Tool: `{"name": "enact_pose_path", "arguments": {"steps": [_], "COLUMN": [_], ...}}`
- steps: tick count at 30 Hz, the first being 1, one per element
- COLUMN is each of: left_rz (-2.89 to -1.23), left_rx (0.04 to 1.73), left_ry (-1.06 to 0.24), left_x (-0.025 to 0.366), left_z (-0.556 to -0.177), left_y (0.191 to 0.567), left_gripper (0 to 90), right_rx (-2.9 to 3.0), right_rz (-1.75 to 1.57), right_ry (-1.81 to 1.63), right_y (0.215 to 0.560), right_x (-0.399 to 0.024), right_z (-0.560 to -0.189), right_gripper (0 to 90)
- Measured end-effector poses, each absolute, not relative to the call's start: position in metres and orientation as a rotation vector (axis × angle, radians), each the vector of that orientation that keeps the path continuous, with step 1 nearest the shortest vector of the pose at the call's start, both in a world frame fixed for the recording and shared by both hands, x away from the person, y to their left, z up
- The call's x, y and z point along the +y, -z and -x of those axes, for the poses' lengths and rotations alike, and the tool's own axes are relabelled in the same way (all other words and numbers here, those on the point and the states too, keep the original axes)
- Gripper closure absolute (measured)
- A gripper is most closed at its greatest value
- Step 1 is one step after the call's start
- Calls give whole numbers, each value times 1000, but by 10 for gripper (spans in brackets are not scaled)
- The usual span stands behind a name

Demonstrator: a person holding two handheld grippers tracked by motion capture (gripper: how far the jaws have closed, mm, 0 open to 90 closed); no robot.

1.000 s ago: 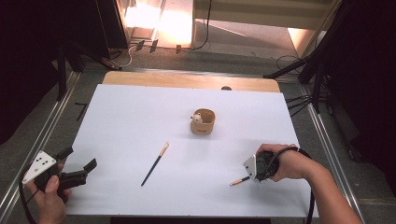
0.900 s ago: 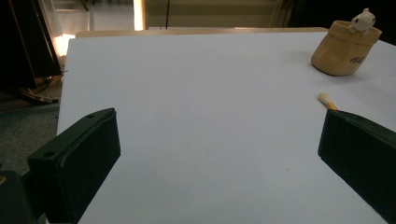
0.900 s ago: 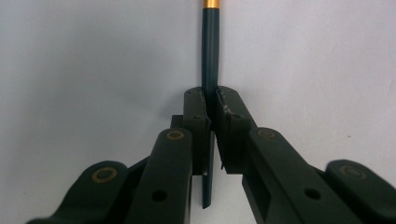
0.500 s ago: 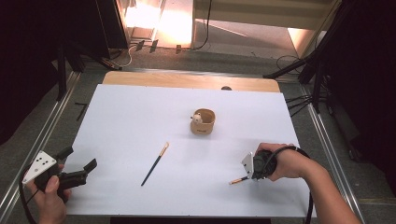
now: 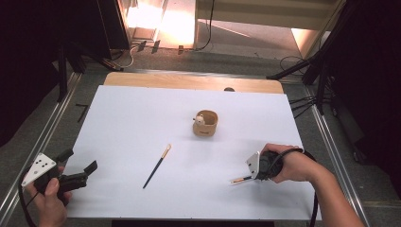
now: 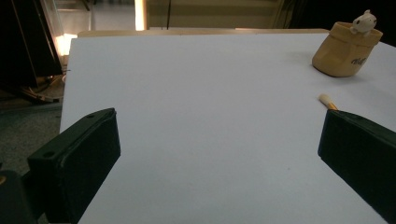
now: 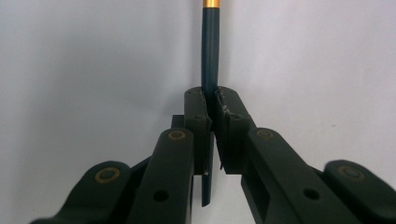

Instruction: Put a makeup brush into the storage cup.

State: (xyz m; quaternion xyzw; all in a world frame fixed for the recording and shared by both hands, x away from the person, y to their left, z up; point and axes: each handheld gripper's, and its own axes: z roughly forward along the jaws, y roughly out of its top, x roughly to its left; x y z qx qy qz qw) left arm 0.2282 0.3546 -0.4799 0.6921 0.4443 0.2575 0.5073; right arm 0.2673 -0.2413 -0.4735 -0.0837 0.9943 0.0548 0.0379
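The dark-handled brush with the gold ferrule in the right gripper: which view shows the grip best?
The right gripper view: its jaws pinch the dark-handled brush mid-handle. The high view shows the right gripper with the brush tip poking out, small. The left gripper view gives nothing of that grip.

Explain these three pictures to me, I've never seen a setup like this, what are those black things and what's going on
There is no robot here. A person sits at a table and holds a hand tool in each hand, each ending in two black jaws that pinch like tongs.

The wide picture comes from a camera above the table. In it the left gripper rests near the table's edge and the right gripper is low over the white sheet.

The other two pictures come from small cameras riding on the tools, looking along their jaws.

On the sheet lie a dark-handled brush and a small tan cup with a little white figure on its rim.

The left gripper's jaws stand wide apart with nothing between them. The right gripper is closed on a second brush, pinching its dark handle just below the gold band.
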Motion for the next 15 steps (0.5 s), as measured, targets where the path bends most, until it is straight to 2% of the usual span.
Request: {"name": "enact_pose_path", "arguments": {"steps": [15], "left_rz": [-1660], "left_rx": [1071], "left_ry": [-619], "left_x": [355], "left_z": [-228], "left_y": [480], "left_gripper": [0], "right_rx": [3005], "right_rz": [70], "right_ry": [-386], "right_y": [458], "right_x": [-246], "right_z": [-272], "right_gripper": [851]}}
